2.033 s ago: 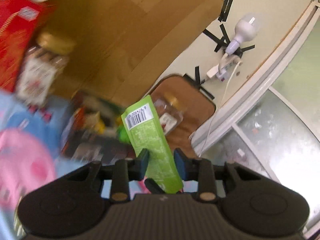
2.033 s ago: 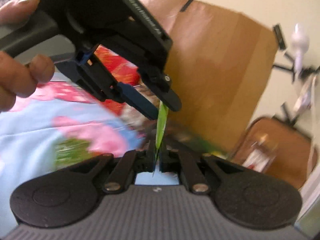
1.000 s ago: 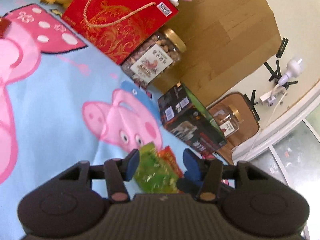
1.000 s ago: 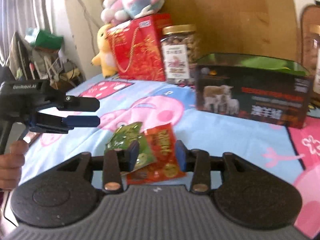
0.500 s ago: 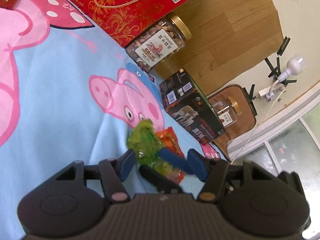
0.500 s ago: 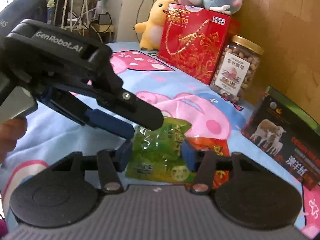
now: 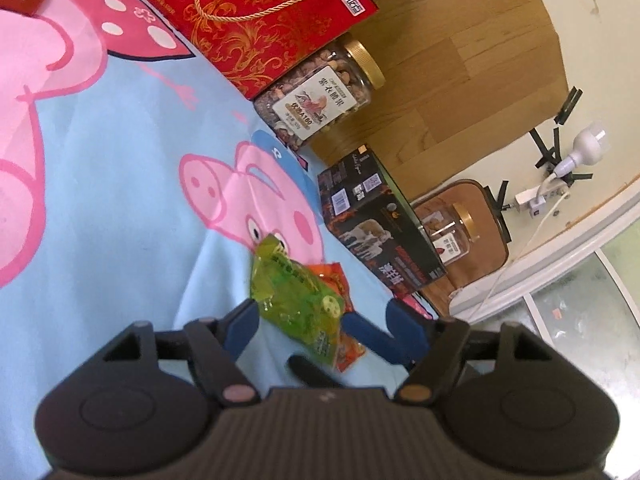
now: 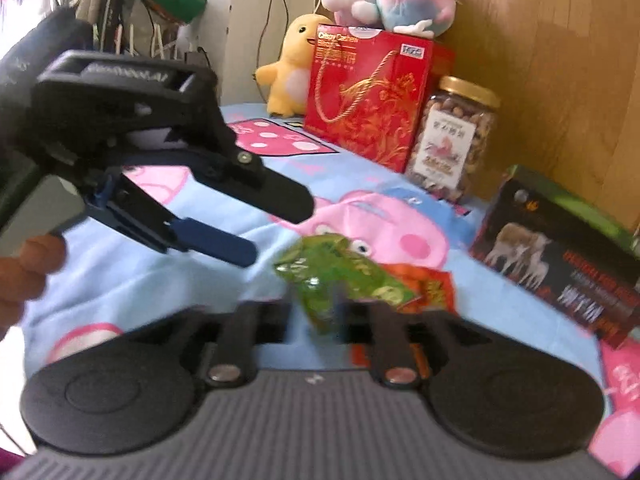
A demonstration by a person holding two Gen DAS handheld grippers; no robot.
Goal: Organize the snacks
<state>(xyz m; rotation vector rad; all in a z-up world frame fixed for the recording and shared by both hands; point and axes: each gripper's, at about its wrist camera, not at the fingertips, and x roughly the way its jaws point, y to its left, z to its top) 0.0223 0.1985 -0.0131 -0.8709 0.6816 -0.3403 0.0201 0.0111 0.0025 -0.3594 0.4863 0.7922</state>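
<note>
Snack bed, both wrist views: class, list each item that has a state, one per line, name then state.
left gripper: open, holding nothing
right gripper: shut on green snack packet
green snack packet: pinched at its near end, crumpled
red snack packet: lying flat on the sheet, partly under the green one
nut jar: gold lid on
dark box: closed

Wooden headboard (image 7: 460, 60), cream wall (image 7: 592, 40), cartoon bedsheet (image 7: 100, 200)
</note>
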